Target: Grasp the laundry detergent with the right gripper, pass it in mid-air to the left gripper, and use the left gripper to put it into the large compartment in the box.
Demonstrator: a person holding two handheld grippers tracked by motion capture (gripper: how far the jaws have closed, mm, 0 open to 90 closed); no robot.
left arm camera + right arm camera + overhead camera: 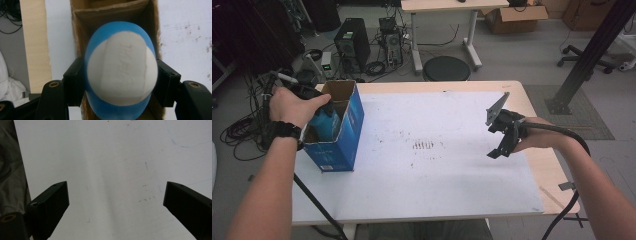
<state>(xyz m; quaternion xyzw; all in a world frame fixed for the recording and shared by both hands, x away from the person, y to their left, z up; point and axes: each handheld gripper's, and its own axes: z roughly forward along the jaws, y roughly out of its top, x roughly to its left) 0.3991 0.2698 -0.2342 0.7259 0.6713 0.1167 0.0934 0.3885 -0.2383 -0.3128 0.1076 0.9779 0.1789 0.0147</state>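
An open blue cardboard box (pixel 343 134) stands upright at the left of the white mat (pixel 432 170). My left gripper (pixel 325 114) is at the box's mouth, shut on a rounded blue object (pixel 324 125) that is partly inside the box. In the left gripper view the blue object (pixel 121 72) shows a white oval face, squeezed between both black pads (pixel 75 80), with the box's brown inside (pixel 112 12) behind it. My right gripper (pixel 493 141) hovers over the mat's right side. Its jaws stand wide open with nothing between them, as the right gripper (pixel 116 195) view shows.
The wooden table (pixel 539 165) edge runs close beside the right hand. Small dark marks (pixel 423 145) dot the mat's middle. Beyond the table are computer towers (pixel 352 42), cables, a round stool (pixel 446 68) and a black post (pixel 592 50).
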